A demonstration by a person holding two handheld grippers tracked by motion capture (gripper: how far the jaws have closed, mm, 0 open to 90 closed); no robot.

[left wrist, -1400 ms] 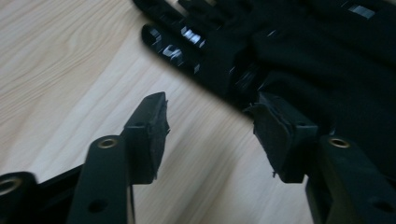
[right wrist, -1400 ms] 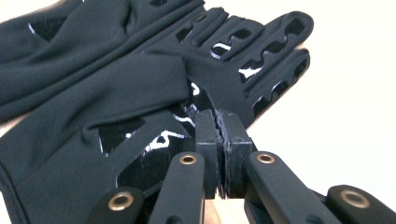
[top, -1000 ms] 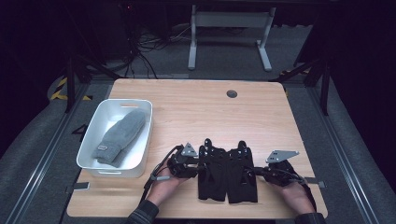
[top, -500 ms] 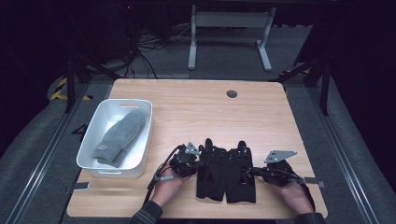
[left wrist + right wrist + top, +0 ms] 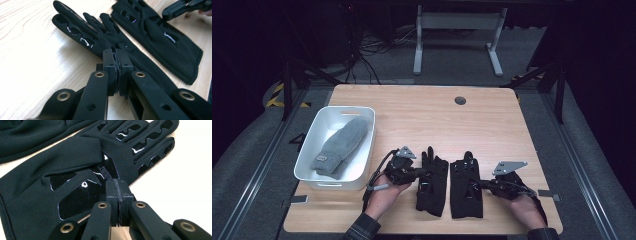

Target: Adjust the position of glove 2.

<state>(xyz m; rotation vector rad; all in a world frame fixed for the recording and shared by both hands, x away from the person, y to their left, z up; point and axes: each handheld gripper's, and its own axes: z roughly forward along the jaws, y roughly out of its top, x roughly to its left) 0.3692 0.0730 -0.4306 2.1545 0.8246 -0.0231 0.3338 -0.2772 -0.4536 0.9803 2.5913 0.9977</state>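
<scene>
Two black gloves lie side by side near the table's front edge. My left gripper is shut on the left edge of the left glove, with the fabric pinched between its pads. From the left gripper view, the left gripper holds that glove just below the fingers, and that side is raised a little. My right gripper is shut on the right edge of the right glove. The right gripper bites the palm edge of this glove, whose thumb lies folded across the glossy palm print.
A white bin at the left holds a grey mitten. The far half of the wooden table is bare, with a dark cable hole near the back. Two grey tape tabs sit at the front corners.
The left gripper's jaws have closed on the left glove's edge and the hand has risen slightly, tilting that glove. The right gripper and its glove have stayed put.
</scene>
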